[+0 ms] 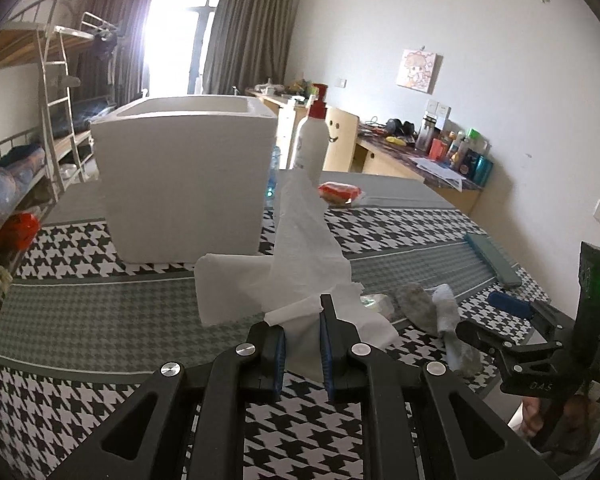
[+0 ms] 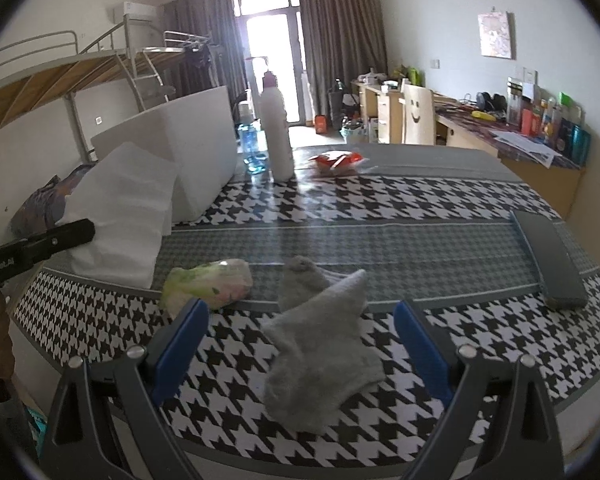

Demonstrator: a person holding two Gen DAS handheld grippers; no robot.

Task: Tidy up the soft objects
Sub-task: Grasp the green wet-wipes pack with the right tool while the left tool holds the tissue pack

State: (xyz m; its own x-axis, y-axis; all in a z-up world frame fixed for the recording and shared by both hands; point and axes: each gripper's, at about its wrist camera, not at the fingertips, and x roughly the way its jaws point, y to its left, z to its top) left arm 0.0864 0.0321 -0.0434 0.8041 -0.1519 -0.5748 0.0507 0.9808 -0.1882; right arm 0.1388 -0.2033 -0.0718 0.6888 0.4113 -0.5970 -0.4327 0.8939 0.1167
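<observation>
Blue pads of the left gripper [image 1: 303, 344] pinch a white paper towel [image 1: 300, 248], which trails up ahead of the fingers toward the white foam box [image 1: 184, 176]. Wide apart, the right gripper [image 2: 300, 344] straddles a grey sock [image 2: 320, 356] lying between its fingers on the houndstooth tablecloth [image 2: 420, 200]. No readable brand shows on the white bottle [image 2: 276, 132] beyond.

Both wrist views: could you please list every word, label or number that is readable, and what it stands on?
"DAS", faint, perhaps "0A5": on the right gripper frame.
White print on the left gripper: too blurred.
Labels on the white bottle and desk items: too small to read.
</observation>
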